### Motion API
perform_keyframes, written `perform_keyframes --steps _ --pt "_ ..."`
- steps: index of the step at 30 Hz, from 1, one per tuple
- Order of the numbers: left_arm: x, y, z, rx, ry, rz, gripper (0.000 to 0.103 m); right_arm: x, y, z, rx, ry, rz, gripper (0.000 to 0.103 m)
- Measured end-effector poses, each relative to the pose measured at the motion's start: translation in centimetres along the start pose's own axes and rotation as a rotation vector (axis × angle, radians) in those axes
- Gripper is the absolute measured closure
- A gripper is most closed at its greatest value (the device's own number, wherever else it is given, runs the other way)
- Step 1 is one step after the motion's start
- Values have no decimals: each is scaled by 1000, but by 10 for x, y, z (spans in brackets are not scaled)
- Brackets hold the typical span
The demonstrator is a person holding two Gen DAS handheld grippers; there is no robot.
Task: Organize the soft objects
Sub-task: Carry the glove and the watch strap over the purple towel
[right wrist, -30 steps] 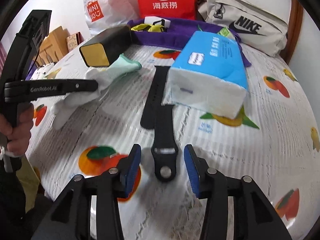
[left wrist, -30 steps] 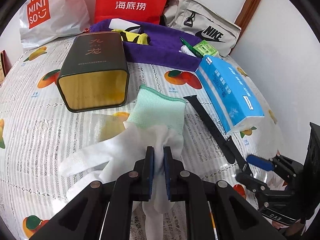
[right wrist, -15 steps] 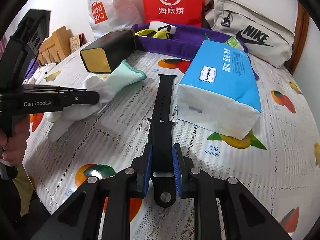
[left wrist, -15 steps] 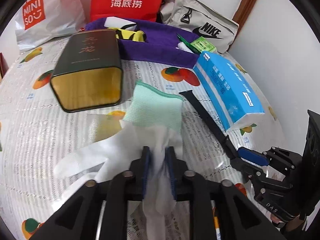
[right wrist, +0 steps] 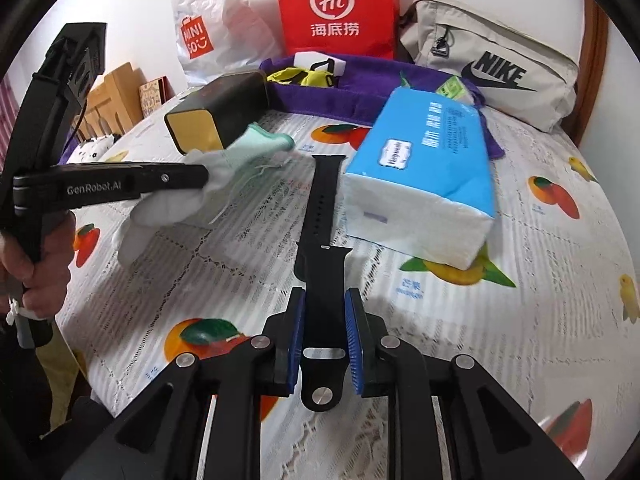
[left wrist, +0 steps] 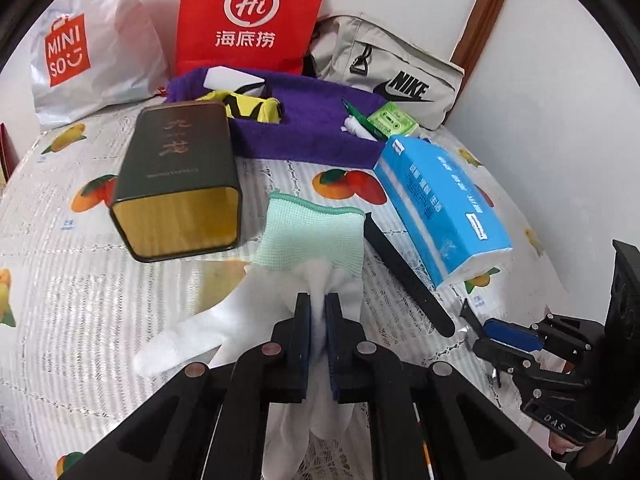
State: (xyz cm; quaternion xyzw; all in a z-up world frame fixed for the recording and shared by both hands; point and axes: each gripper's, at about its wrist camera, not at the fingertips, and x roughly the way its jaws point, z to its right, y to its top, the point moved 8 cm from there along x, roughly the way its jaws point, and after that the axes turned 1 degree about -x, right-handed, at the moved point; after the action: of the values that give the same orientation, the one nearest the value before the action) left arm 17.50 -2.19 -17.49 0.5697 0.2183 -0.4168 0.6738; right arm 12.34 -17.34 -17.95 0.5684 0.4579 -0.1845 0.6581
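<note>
Beyond both claws, a purple fabric tray (left wrist: pixel 316 136) holds a yellow-and-black cloth (left wrist: pixel 250 109), a white box (left wrist: pixel 232 79), a green pen (left wrist: pixel 362 120) and a green cassette (left wrist: pixel 394 120), while a dark tin (left wrist: pixel 178 176) lies on its side ahead-left of the left claw with its gold end facing it. The left claw (left wrist: pixel 318 316), pitched steeply down, is clamped on the bunched palm of a white glove (left wrist: pixel 308 280) whose mint cuff points away. The right claw (right wrist: pixel 324 328), also tilted down, pinches 1 black watch strap (right wrist: pixel 324 208) by its edges, a blue tissue pack (right wrist: pixel 424 176) just ahead-right; a hand (right wrist: pixel 36 276) grips the left tool's handle.
</note>
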Motion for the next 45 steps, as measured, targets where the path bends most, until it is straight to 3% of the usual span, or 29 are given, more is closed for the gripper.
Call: perform_keyframes --steps 11,21,35,45 --pt "-29 -25 -24 -47 53 15 95 -10 -10 28 50 -81 -7 83" --pt "-55 -34 -39 -94 76 55 95 -17 -11 31 53 -98 8 83" --pt "-74 -3 -37 -93 81 101 95 -40 15 24 37 -92 55 83" --pt "-79 36 -37 -76 86 129 95 -49 53 35 40 -90 102 83"
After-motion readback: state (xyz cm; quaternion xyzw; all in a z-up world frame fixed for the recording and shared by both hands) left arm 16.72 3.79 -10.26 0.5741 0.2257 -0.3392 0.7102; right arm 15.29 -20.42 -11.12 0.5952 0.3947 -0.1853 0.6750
